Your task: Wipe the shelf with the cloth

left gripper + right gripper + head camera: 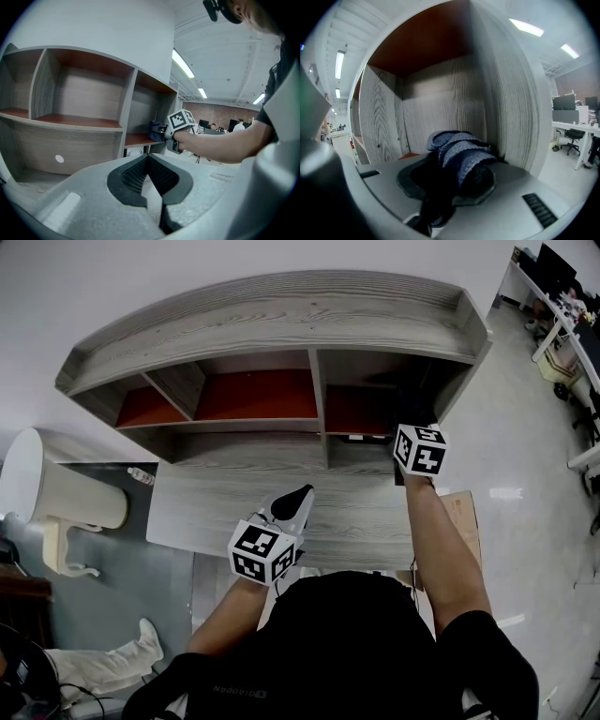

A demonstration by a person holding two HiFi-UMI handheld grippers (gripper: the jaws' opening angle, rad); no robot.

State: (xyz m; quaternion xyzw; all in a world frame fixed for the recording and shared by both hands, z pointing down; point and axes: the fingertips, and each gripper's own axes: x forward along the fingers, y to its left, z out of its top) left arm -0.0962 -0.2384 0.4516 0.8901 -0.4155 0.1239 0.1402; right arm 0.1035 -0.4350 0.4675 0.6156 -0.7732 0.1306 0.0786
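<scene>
The grey wood shelf (281,324) has red-brown boards and several compartments. My right gripper (419,448) reaches into the lower right compartment (361,413), its tips hidden there in the head view. In the right gripper view it (457,161) is shut on a bunched blue cloth (459,147), close to the compartment's right wall (511,112). The left gripper view shows the same cloth (154,131) on the red board, ahead of the right gripper (180,125). My left gripper (302,495) hangs over the grey desk top (206,507), shut with nothing between its fingers (140,176).
A white chair (58,493) stands at the left, with a small bottle (141,476) by the desk's edge. A cardboard box (461,512) sits on the floor at the right. Office desks (562,334) stand at the far right. A person's leg (103,667) shows at lower left.
</scene>
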